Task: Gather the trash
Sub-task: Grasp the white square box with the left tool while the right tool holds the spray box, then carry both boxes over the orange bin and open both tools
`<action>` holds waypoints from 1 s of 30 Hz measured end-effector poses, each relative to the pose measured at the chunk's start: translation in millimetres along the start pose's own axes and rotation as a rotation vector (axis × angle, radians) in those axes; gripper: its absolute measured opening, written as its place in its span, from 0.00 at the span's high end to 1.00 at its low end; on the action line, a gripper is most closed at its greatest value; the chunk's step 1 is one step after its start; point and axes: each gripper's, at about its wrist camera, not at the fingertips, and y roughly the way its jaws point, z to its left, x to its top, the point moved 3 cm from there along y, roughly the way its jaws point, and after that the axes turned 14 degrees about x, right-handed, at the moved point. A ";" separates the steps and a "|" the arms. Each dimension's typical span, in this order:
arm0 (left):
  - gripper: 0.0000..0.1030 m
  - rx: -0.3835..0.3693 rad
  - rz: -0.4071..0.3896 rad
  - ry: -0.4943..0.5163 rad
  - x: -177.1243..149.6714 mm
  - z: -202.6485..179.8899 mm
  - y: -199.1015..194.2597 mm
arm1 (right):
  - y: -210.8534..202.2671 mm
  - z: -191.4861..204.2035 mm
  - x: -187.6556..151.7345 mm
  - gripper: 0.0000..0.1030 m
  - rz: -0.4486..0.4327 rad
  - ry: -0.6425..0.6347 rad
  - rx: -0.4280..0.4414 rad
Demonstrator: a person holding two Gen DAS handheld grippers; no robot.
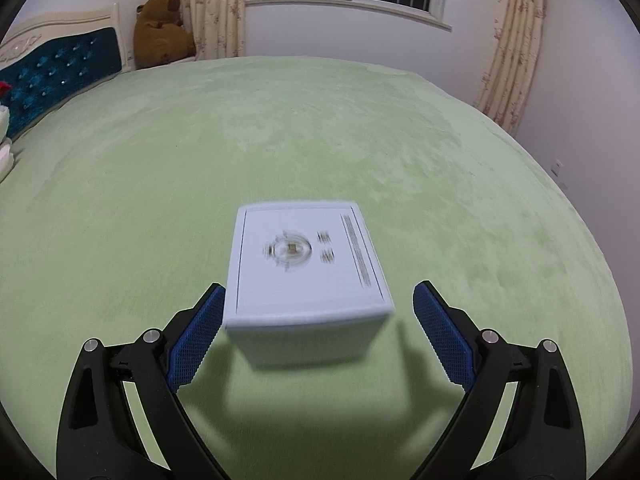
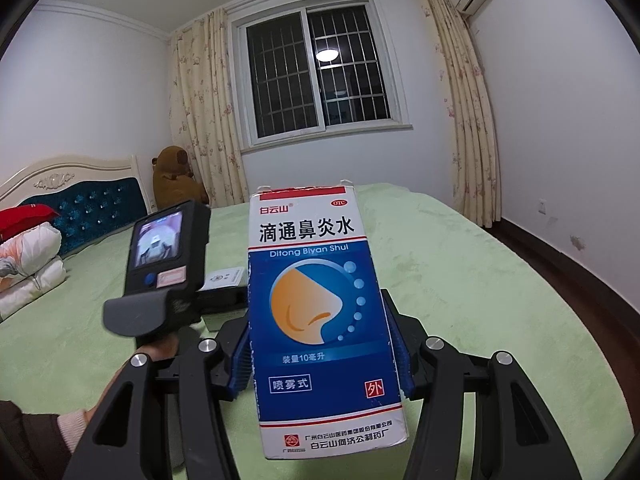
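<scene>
The left claw (image 1: 316,320) stands wide open around a white box (image 1: 306,268) that sits on the green bed (image 1: 360,128). Its left blue pad (image 1: 196,340) lies touching or just beside the box's side, while the right pad is well apart from it. The box is blurred in the left wrist view, so whether it is resting still cannot be told.

The likely trouble is an uneven close: the near pad may push the light box sideways across the soft cover before the far pad arrives, so that it turns or slips out. The box also looks broad against the opening, so a grip near its corner could pinch it askew.

The right claw (image 2: 320,360) is closed on a blue and white medicine carton (image 2: 320,320), held upright well above the bed. The pads clamp it at its lower middle, so the tall top could tip if the hand swings quickly, and thin card may crush.

The left claw points forward and down, low over the bed; in the right wrist view the person's left hand (image 2: 156,352) grips its handle just beside the carton.
</scene>
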 end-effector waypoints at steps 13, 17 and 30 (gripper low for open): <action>0.42 -0.017 0.040 -0.018 -4.9 13.9 -0.3 | 11.5 -4.4 8.6 0.47 0.026 0.017 0.007; 0.42 -0.003 -0.013 0.023 -10.5 30.5 -33.9 | 15.6 -7.2 10.2 0.47 0.036 0.027 0.007; 0.42 0.009 -0.110 0.106 -61.8 92.1 -151.5 | -6.1 21.0 17.7 0.47 0.091 -0.004 0.074</action>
